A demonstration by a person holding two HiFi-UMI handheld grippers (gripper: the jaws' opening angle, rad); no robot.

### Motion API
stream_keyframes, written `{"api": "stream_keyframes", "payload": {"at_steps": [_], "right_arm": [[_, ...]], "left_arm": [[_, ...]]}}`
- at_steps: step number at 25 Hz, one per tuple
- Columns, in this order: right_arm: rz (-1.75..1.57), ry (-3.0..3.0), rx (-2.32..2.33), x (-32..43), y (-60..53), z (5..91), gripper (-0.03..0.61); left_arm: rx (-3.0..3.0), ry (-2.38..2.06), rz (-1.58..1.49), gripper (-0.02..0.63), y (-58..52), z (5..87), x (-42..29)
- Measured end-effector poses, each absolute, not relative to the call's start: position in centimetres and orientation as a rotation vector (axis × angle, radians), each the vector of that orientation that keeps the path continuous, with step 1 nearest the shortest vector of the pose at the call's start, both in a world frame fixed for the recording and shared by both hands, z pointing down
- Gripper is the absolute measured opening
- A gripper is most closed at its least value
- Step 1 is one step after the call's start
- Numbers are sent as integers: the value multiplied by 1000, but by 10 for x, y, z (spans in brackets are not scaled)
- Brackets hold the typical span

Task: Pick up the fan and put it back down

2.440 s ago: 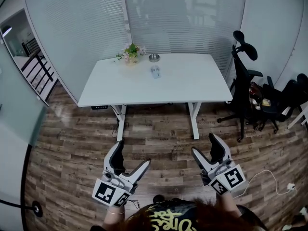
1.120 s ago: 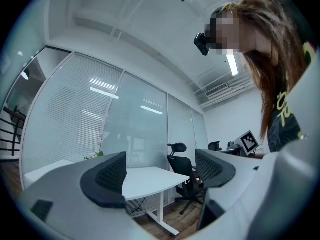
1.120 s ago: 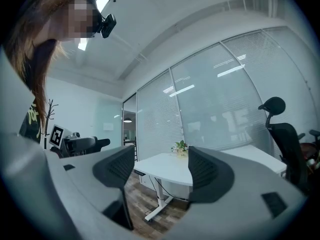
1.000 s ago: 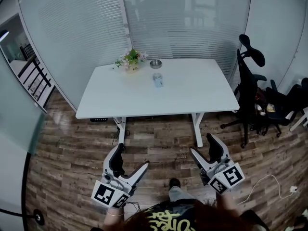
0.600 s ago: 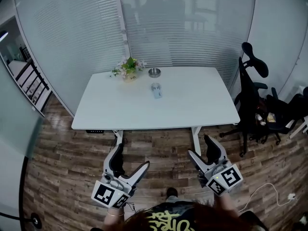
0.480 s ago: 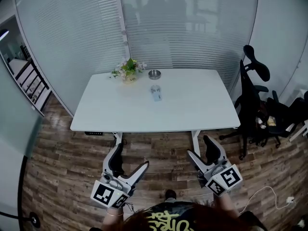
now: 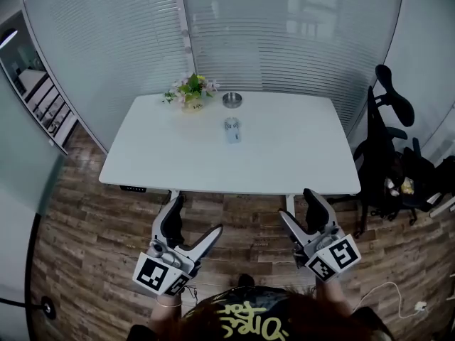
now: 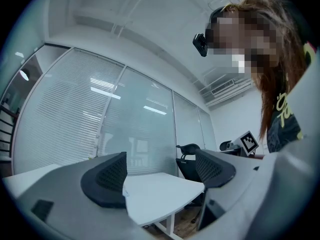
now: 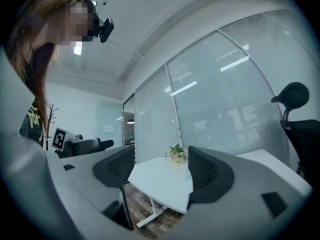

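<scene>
The fan is a small pale object standing near the middle of the white table in the head view. Both grippers hover over the wooden floor just short of the table's near edge, well away from the fan. My left gripper is open with nothing between its jaws, and its own view shows the table through the gap of the left gripper. My right gripper is also open and empty. The right gripper frames the table in its own view.
A pot of flowers and a round metal bowl stand at the table's far edge. Black office chairs crowd the right side. Glass walls with blinds close off the back. A white cable lies on the floor.
The person has walked toward the table, which now sits closer and larger. Both grippers advanced with the person and stayed open.
</scene>
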State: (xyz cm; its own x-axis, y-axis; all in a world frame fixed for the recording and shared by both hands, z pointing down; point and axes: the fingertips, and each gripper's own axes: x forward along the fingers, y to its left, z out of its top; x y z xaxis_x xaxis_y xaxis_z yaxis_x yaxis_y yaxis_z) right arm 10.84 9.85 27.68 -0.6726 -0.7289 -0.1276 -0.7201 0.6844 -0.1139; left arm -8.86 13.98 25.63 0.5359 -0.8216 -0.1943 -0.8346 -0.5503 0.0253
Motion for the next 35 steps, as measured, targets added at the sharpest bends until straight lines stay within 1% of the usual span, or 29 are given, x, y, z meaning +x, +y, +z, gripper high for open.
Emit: {"api": "stream_keyframes", "payload": {"at_steps": [9, 20, 25, 35], "right_arm": [[-130, 2770, -1136, 112, 75, 290, 316], [-126, 2770, -1144, 114, 79, 288, 316], [-136, 2764, -1134, 111, 84, 288, 316], [-106, 2766, -1107, 129, 71, 280, 316]], "left_arm": [[-2670, 1541, 258, 420, 127, 266, -87], [-2682, 1491, 249, 420, 125, 261, -80], [-2679, 1520, 217, 420, 133, 264, -88], [-2631, 1490, 246, 420, 124, 240, -68]]}}
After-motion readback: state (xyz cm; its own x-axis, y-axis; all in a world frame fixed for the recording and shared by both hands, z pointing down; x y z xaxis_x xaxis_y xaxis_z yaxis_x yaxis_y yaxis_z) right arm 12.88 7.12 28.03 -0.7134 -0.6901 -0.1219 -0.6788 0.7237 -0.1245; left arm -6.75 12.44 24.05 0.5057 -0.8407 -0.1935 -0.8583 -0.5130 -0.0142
